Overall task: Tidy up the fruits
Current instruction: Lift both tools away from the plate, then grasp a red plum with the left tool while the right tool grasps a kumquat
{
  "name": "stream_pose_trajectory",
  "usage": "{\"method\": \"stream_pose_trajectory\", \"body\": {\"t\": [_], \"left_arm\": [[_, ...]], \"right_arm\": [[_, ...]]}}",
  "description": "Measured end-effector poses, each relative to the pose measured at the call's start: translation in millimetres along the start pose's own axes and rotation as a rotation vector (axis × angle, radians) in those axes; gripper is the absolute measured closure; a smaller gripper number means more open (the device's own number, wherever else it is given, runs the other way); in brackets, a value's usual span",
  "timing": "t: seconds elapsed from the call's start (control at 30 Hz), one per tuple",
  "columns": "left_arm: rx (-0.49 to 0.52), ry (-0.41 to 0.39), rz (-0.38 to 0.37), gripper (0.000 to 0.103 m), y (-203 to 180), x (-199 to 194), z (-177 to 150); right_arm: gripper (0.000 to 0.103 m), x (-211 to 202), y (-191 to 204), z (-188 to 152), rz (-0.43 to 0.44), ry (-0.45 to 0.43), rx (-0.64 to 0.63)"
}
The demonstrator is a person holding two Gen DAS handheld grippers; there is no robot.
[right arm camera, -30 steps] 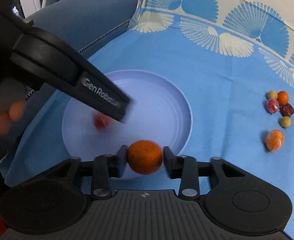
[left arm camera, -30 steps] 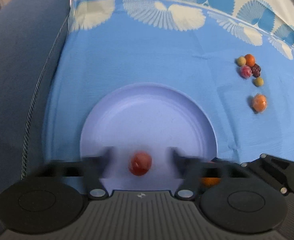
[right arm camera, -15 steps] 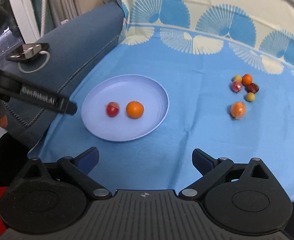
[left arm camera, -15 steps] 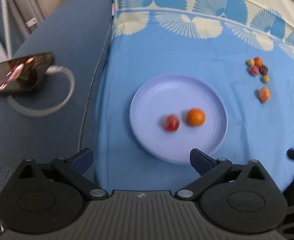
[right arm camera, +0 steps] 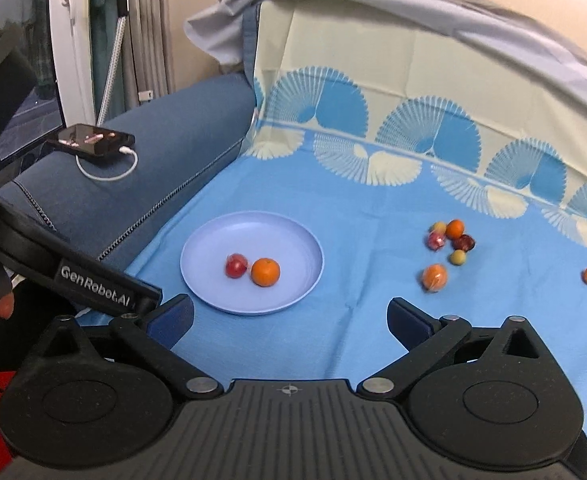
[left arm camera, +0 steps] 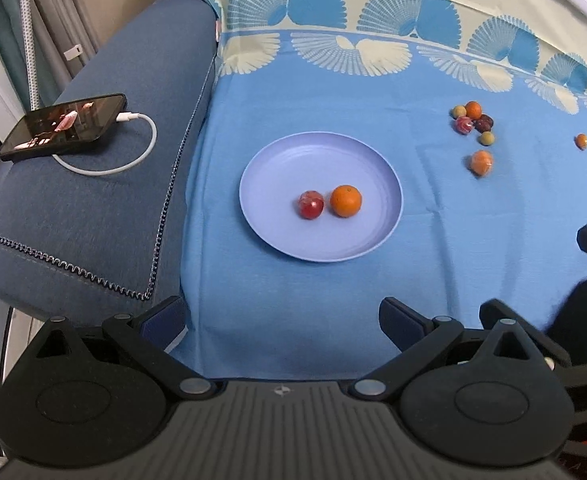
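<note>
- blue cloth [left arm camera: 333, 304] with pale fan print spread flat over the seat, carrying everything; darker blue cushion [left arm camera: 93, 208] alongside at left with a phone [left arm camera: 65, 126] on a white charging cable.
- lavender plate [left arm camera: 269, 168], round and shallow, sitting on the cloth near the cushion edge; holds two fruits touching side by side near its middle.
- left gripper [left arm camera: 281, 320]: jaws spread wide, nothing between them, hovering short of the plate's near rim.
- right gripper [right arm camera: 289, 320]: jaws just been opening, now spread wide with nothing between the pads; also short of the plate, pointed toward plate and loose fruits.
- orange [left arm camera: 345, 201] on the plate: round, matt dimpled skin, small dark stem mark; largest fruit on the plate.
- red fruit [left arm camera: 311, 205] on the plate, touching the orange: glossy, looks film-wrapped, slightly smaller.
- still off the plate, well apart to its right: a wrapped orange fruit [left arm camera: 481, 162] lying alone; a tight cluster of five small fruits [left arm camera: 473, 120] beyond it (two yellow-green, one orange, one pink wrapped, one dark red); one tiny orange fruit [left arm camera: 581, 141] farther right.
- progress, judged: two placed, seven left, so early in the job; next likely the reach for the loose fruits.
</note>
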State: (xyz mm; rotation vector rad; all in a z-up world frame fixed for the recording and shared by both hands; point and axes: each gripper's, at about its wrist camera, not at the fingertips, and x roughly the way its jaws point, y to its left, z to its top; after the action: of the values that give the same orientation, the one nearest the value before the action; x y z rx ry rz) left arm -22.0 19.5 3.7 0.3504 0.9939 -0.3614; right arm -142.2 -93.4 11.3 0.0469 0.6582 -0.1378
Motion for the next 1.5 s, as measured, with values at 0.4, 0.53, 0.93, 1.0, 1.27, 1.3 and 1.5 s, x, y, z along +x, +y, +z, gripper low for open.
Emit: {"method": "stream_pose_trajectory", "body": {"t": [0.4,0.53,0.93,1.0,1.27,1.3,1.5], "left_arm": [[-0.016,-0.047,0.005,0.000,2,-23,-10],[-0.015,-0.045,0.007,0.000,3,-23,-9],[0.014,-0.020,0.033,0.000,-4,-14,-3],[0.006,-0.004,0.037,0.000,-5,-10,2],[0.051,0.032,0.024,0.000,-36,12,45],[0.057,0.034,0.013,0.000,-43,16,52],[0.085,0.024,-0.052,0.000,-97,41,109]], "right_arm": [[0.001,-19,7,-2,-0.013,-0.046,-0.019],[0.001,-19,7,-3,-0.009,-0.044,-0.019],[0.001,-6,-6,-5,0.021,-0.017,0.035],[0.001,-3,-13,-7,0.018,-0.019,0.066],[0.001,10,-78,-17,-0.101,-0.026,0.250],[0.001,11,-91,-19,-0.132,-0.028,0.275],[0.001,22,-172,-33,-0.307,-0.035,0.417]]}}
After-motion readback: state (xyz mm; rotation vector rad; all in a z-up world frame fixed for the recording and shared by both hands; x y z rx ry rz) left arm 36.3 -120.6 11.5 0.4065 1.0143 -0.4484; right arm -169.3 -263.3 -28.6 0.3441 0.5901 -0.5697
